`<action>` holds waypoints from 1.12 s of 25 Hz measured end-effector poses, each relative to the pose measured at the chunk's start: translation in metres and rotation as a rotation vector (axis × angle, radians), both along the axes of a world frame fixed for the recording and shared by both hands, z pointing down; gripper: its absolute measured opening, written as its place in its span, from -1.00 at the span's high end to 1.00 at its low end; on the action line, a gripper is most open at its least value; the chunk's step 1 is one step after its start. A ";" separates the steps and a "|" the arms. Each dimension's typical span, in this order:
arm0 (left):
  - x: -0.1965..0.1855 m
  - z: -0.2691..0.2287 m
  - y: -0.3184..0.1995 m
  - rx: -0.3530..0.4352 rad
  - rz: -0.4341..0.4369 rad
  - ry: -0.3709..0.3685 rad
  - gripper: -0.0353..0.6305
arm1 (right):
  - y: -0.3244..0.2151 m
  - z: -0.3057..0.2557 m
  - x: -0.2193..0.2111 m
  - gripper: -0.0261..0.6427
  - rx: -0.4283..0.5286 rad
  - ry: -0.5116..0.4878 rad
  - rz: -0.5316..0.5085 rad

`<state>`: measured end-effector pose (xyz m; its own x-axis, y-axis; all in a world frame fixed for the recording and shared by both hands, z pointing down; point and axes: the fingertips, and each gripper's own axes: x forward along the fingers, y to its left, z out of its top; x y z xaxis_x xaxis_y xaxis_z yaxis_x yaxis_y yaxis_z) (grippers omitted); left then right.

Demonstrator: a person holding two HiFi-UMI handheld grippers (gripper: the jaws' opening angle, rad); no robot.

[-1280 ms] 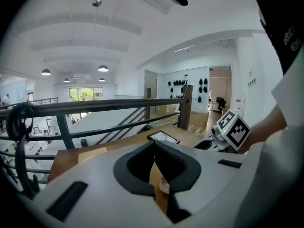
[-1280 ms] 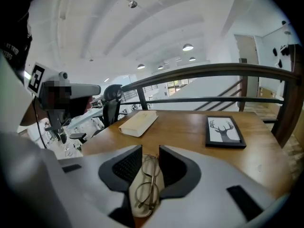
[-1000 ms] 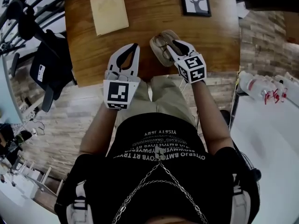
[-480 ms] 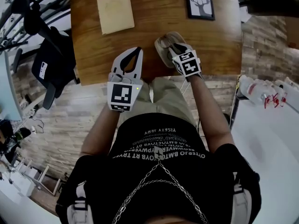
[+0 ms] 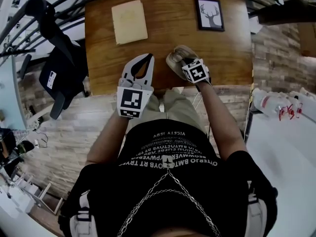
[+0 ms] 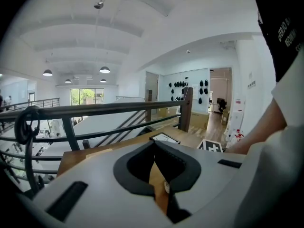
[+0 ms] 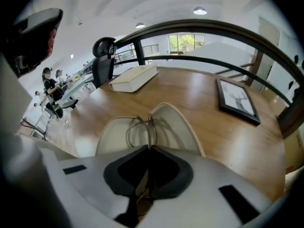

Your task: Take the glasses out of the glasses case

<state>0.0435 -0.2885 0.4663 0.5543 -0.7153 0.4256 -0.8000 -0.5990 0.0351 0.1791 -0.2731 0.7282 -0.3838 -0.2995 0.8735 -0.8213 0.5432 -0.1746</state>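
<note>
An open beige glasses case [image 5: 174, 58] lies near the front edge of the wooden table [image 5: 163, 33]. Thin-framed glasses [image 7: 137, 129] rest inside the case [image 7: 183, 127]. My right gripper [image 5: 184, 61] points steeply down into the case. Its jaws are closing, and in the right gripper view the right gripper [image 7: 148, 145] pinches the glasses at the bridge between the lenses. My left gripper [image 5: 146, 57] hovers just left of the case over the table edge, pointing slightly down. The left gripper [image 6: 154, 146] is shut, with its tips together and nothing between them.
A cream book [image 5: 129, 21] lies at the back left of the table and a framed deer picture [image 5: 210, 14] at the back right. A black chair [image 5: 61, 73] stands left of the table. A dark railing [image 6: 95, 110] runs behind it.
My right gripper has dropped into the case, tilted steeper, and gone from wide open to closed on the glasses. The left gripper has risen a little.
</note>
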 end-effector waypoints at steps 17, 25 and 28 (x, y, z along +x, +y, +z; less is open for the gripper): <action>-0.023 -0.035 -0.004 0.028 0.048 0.023 0.82 | -0.007 -0.115 0.007 0.85 0.210 -0.139 0.151; -0.022 -0.049 -0.010 0.056 0.097 0.038 0.82 | -0.009 -0.170 0.008 0.85 0.317 -0.173 0.203; -0.021 -0.054 -0.014 0.069 0.114 0.047 0.82 | -0.008 -0.189 0.005 0.85 0.355 -0.199 0.228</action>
<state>0.0227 -0.3026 0.4121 0.6520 -0.6731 0.3490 -0.7248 -0.6885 0.0260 0.1845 -0.2812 0.5391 -0.4231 -0.6626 0.6180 -0.8961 0.4072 -0.1769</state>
